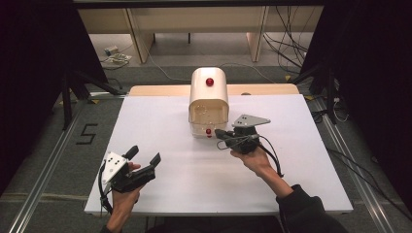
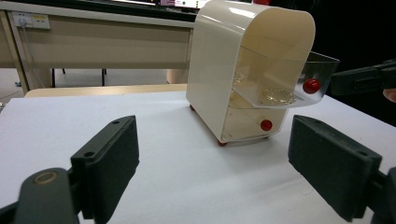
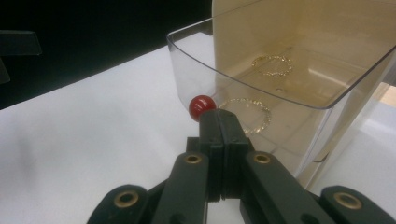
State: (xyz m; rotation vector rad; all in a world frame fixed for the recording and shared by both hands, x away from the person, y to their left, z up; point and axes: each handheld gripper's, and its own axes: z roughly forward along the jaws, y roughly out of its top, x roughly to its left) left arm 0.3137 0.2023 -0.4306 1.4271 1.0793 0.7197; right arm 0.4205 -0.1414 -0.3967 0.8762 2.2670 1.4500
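A cream mini drawer cabinet [image 1: 209,99] with a rounded top stands at the middle of the desk's [image 1: 160,121] far edge, a red knob [image 1: 209,81] on its top. Its upper clear drawer [image 2: 299,77] is pulled part-way out toward the near side; the lower drawer, with its own red knob [image 2: 266,124], sits flush in the body.

The right tool [image 1: 222,136] lies just in front of the cabinet, near the desk's centre and a little to the right, its tips pointing at the drawer front. In the right gripper view its jaws are pressed flat together with no gap, and the tips [image 3: 223,122] sit right at the upper drawer's red ball knob [image 3: 201,106], the knob just above and left of the closed tips. The ball looks touching or nearly touching them; whether it is pinched by its stem I cannot tell, as the stem is hidden behind the tips. Inside the clear drawer lie two thin gold chain loops [image 3: 247,112], one near the front wall just past the tool, the other farther back on the drawer floor.

The left tool [image 1: 141,162] is held near the desk's near-left corner, well apart from the cabinet. Its jaws stand wide, nothing between them, aimed across the bare white top toward the cabinet's side.
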